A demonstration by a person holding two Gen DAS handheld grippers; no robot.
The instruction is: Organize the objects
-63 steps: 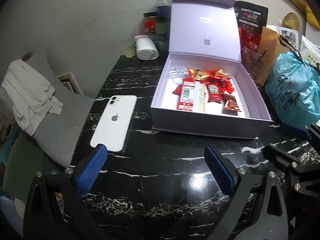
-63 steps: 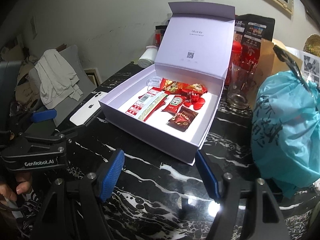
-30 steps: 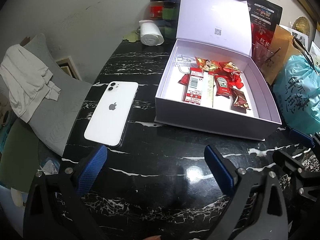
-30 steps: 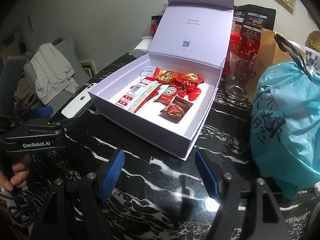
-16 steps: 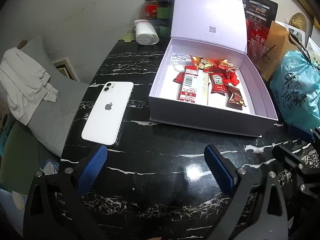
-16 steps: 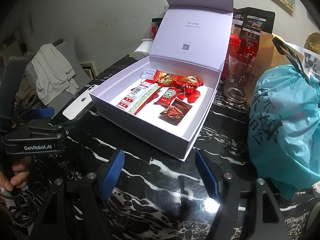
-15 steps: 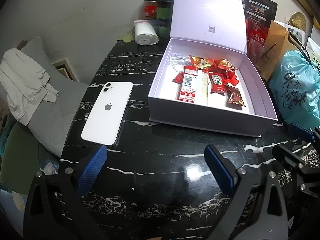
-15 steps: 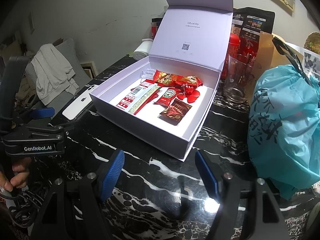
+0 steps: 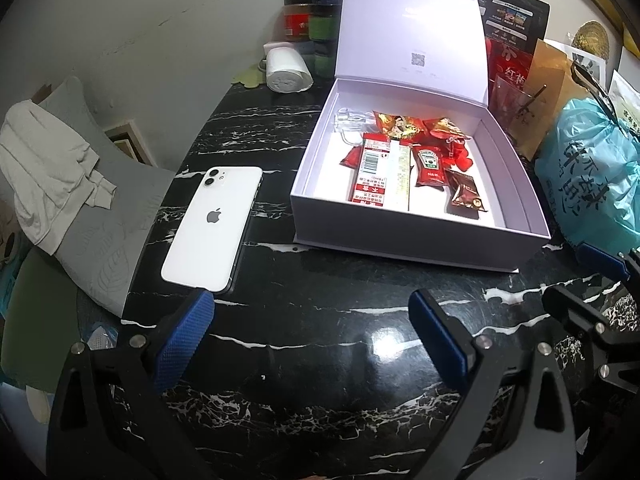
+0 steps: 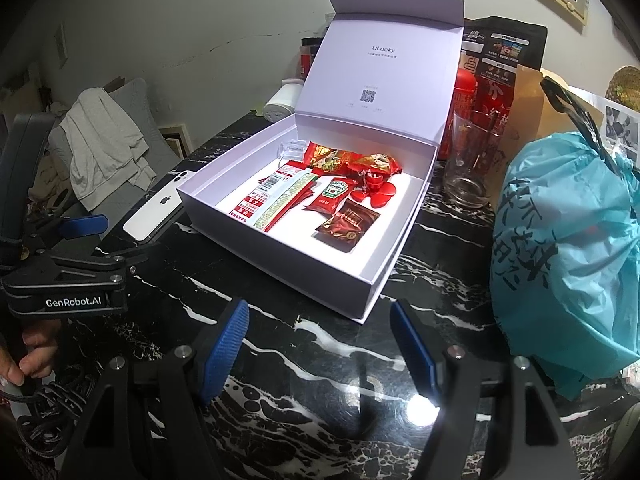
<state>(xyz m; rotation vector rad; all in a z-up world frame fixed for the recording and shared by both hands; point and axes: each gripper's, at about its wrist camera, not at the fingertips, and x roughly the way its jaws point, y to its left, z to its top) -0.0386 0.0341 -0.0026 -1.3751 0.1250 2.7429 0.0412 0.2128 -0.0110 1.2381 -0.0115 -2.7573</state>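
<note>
a white phone (image 9: 214,222) lies camera-side up, apple logo showing, on the black marble table (image 9: 320,320), just left of the pale lilac box (image 9: 400,246), whose lid stands upright at the back. inside the box: a long red and white packet (image 9: 372,172) beside a pale strip, a ketchup sachet (image 9: 429,166), a dark brown sachet (image 9: 463,196), red and gold sweets (image 9: 400,125) and a clear plastic piece (image 9: 351,119) at the back. an empty glass (image 10: 470,160) stands right of the box, beside a teal bag (image 10: 568,240). my left gripper (image 9: 310,336) and my right gripper (image 10: 320,346) hang wide apart over bare table, holding nothing.
</note>
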